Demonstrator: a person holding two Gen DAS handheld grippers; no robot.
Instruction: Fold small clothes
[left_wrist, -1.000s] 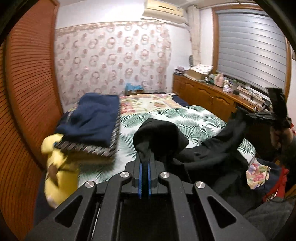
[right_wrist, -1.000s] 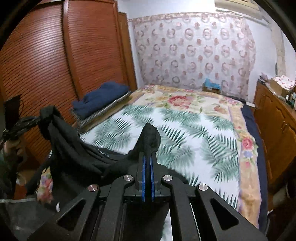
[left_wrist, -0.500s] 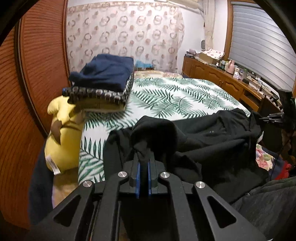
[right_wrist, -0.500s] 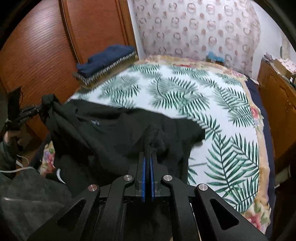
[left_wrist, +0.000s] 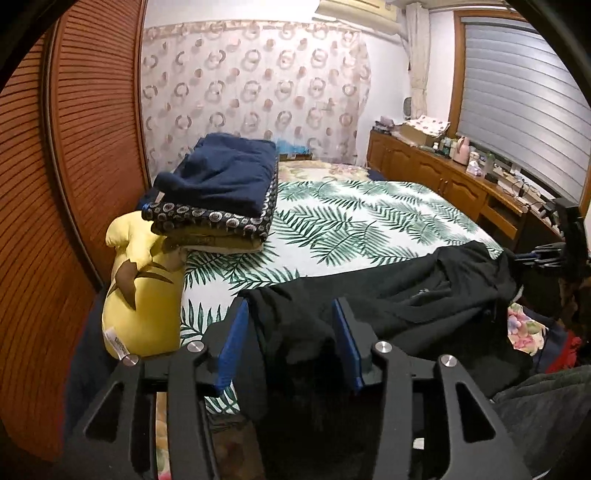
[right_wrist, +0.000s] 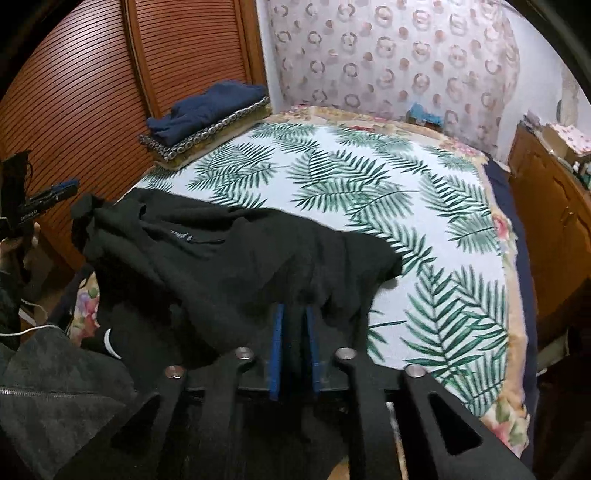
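Things we cannot see well in the bedroom

The black garment (left_wrist: 388, 306) hangs off the bed (left_wrist: 369, 221) at 6 o'clock, and its low part hides behind the left gripper (left_wrist: 291, 343). In the right wrist view it hides behind the right gripper (right_wrist: 294, 350) too, so you cannot tell if the pads touch it there. The small mark on the cloth (right_wrist: 181, 236) is too tiny to read. The yellow plush toy (left_wrist: 144, 291) has its top tucked under the folded pile (left_wrist: 218, 195). The little things on the wooden counter (left_wrist: 469, 158) at 2 o'clock are too small to name. The grey jacket (right_wrist: 55, 398) is cut off at 8 o'clock.
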